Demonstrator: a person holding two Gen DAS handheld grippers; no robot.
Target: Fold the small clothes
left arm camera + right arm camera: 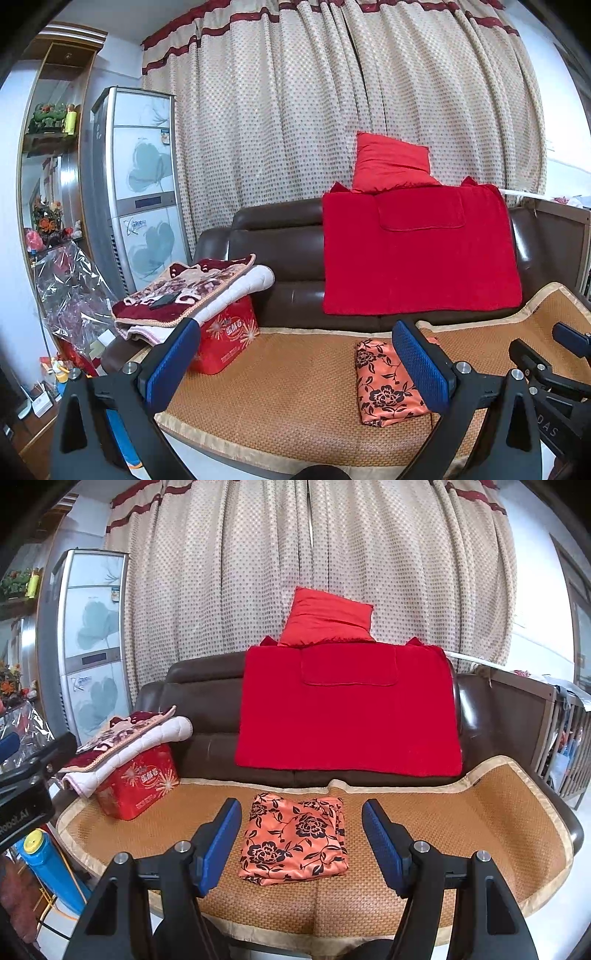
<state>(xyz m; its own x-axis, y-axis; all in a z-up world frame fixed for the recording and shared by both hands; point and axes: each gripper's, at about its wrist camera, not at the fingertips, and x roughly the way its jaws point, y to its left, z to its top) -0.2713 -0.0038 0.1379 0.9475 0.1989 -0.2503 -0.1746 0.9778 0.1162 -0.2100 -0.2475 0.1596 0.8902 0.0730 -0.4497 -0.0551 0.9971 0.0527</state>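
Observation:
A folded orange cloth with black flowers (295,840) lies flat on the woven mat (461,830) that covers the sofa seat. My right gripper (301,812) hovers over it, open, its blue pads either side of the cloth and clear of it. In the left wrist view the same cloth (384,384) lies just left of my right-hand pad, partly hidden by it. My left gripper (295,332) is open with nothing between its fingers, over bare mat (288,384) to the left of the cloth. The right gripper's black frame (546,362) shows at the right edge.
A red tin box (136,786) with folded blankets (125,738) on top stands at the mat's left end. A red throw (347,709) and red cushion (328,618) hang on the brown sofa back. A blue and yellow bottle (44,867) stands on the floor at left.

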